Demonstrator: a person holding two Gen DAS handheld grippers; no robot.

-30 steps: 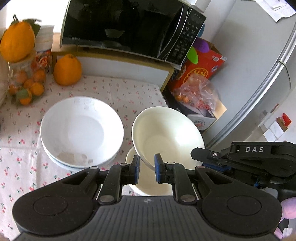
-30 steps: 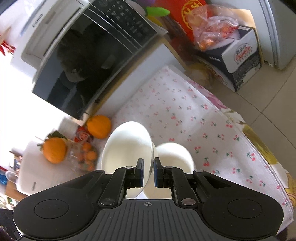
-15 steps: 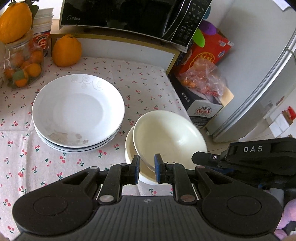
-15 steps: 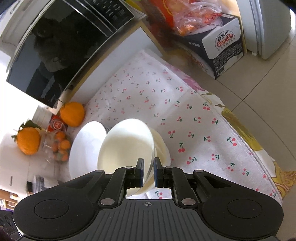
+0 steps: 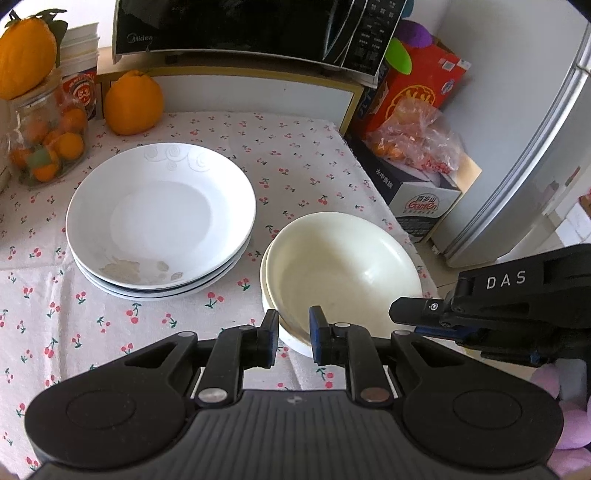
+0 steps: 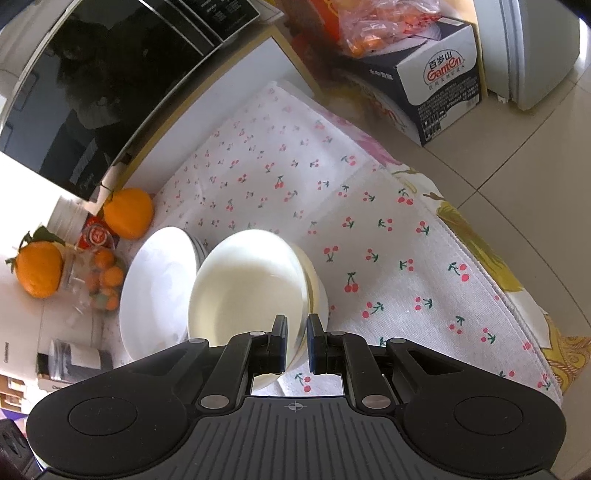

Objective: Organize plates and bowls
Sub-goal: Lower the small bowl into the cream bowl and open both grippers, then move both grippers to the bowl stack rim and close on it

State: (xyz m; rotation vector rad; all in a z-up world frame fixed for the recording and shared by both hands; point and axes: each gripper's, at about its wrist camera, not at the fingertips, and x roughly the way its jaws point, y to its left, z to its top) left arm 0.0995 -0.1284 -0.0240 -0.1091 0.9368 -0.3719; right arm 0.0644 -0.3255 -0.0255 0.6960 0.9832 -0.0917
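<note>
While both grippers' jaws pinch the cream bowl (image 5: 343, 266) rim, left gripper (image 5: 292, 334) and right gripper (image 6: 296, 341), it nests in another bowl (image 5: 291, 332) beside stacked plates (image 5: 160, 218); readable: Midea microwave (image 5: 236, 26), Ganten box (image 5: 424, 203), "DAS".

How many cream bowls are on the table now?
2. The top bowl sits nested in the lower bowl, right of the plates. Both grippers pinch the top bowl's rim. More underneath cannot be excluded.

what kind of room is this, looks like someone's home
Most likely a home kitchen or dining corner: a microwave behind a table with a cherry-print cloth, a fridge at the right, and stacked plates and bowls.
</note>
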